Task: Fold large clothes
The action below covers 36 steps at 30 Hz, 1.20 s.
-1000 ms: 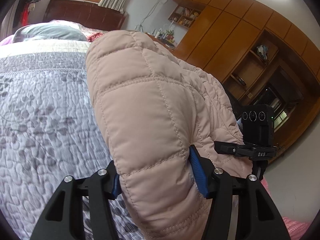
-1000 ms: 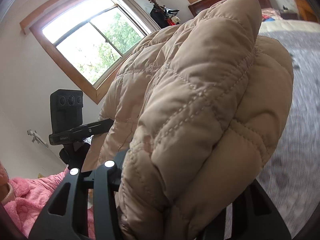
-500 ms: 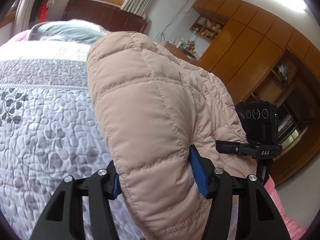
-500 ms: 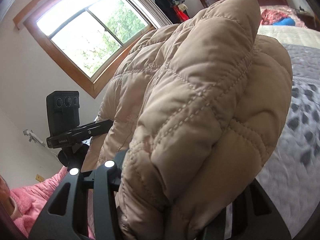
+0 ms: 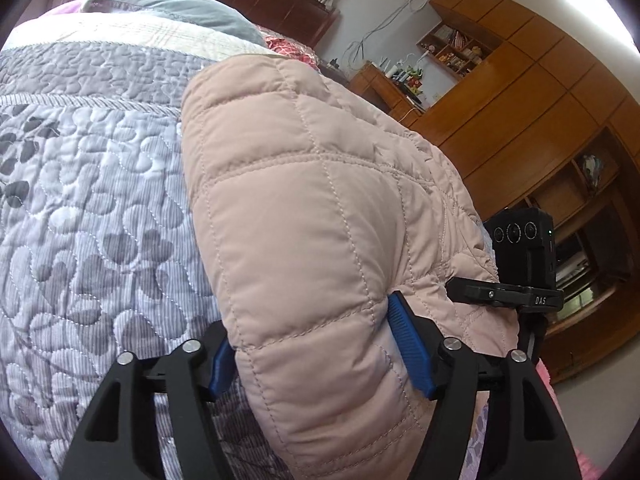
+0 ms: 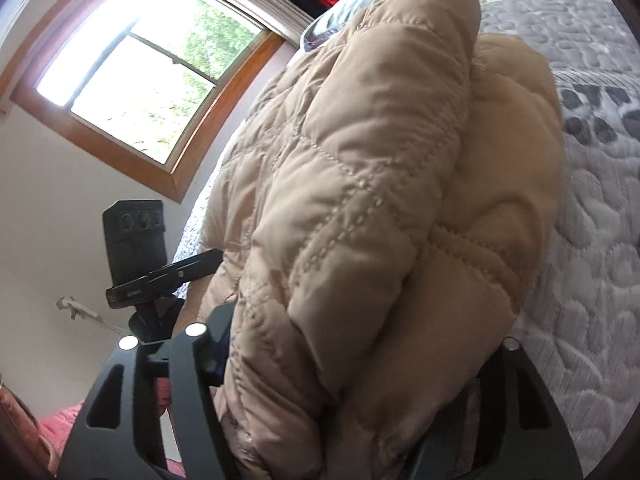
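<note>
Quilted grey bedspread (image 5: 92, 200) under puffy, stitched beige coat (image 5: 304, 220).

The left hand-held gripper (image 5: 316, 344) has black angular fingers with round silver screws and ribbed blue pads (image 5: 408, 344). The right hand-held gripper (image 6: 360, 364) is matte black likewise. A fluffy pink sleeve (image 6: 60, 436) shows lower left.

right tool (image 6: 352, 364): jaws opening, quilted jacket (image 6: 372, 208) between | grey bedspread (image 6: 592, 240) beneath
</note>
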{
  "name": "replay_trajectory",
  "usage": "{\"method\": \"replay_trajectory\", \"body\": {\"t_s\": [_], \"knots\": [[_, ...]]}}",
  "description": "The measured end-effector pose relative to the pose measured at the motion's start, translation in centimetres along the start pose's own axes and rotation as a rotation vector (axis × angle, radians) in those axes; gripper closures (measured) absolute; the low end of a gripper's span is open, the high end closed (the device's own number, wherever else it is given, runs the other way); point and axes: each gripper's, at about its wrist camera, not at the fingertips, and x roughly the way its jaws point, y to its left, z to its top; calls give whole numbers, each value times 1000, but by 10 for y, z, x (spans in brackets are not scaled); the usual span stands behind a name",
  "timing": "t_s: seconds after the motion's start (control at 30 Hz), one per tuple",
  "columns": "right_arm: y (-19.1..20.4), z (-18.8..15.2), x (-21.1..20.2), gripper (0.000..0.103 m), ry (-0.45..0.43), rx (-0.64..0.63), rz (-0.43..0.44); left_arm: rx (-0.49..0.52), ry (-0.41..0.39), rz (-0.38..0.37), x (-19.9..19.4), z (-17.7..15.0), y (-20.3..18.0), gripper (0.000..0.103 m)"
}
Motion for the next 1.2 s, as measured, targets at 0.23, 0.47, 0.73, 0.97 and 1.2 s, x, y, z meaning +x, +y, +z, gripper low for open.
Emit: {"method": "replay_trajectory", "body": {"t_s": [0.23, 0.47, 0.73, 0.97, 1.2], "knots": [[22, -29, -47, 31, -50, -30, -123, 11, -36, 91, -39, -27, -12, 24], [33, -87, -92, 31, -101, -88, -257, 91, -85, 204, -71, -71, -29, 22], [-8, -109, -58, 32, -80, 44, -281, 86, -71, 284, -56, -79, -21, 19], [20, -114, -71, 23, -145, 44, -369, 76, -89, 412, -75, -86, -45, 20], [78, -156, -90, 8, -219, -5, -531, 95, -124, 550, -95, -111, -79, 10]]}}
